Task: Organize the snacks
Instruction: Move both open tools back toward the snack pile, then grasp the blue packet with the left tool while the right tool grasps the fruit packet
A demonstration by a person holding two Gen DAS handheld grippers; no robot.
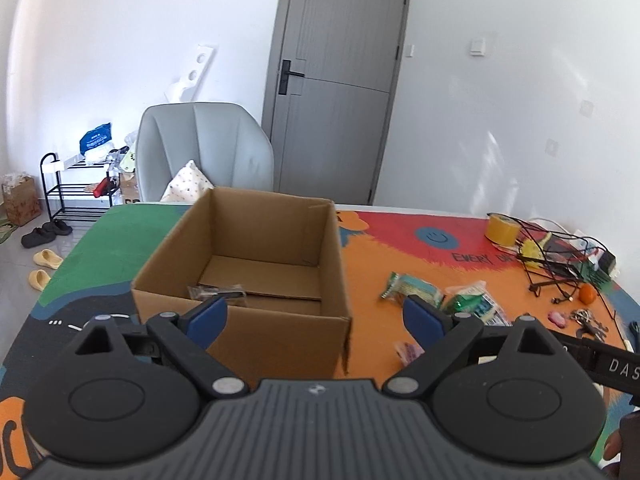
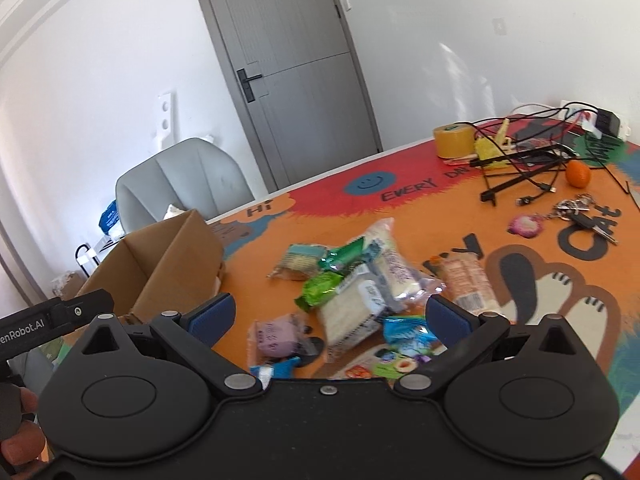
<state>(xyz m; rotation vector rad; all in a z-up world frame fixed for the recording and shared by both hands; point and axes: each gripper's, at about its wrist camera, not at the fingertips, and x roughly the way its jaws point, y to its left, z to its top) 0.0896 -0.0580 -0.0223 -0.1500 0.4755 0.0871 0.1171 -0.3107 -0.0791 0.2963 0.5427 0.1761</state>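
Crinkly plastic snack packets (image 2: 360,280) lie heaped on a colourful mat (image 2: 520,216) beside an open cardboard box (image 1: 248,264). Left gripper (image 1: 316,314) and right gripper (image 2: 330,316) gape, empty.

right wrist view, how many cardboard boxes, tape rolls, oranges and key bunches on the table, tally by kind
cardboard box: 1
tape roll: 1
orange: 1
key bunch: 1
total: 4
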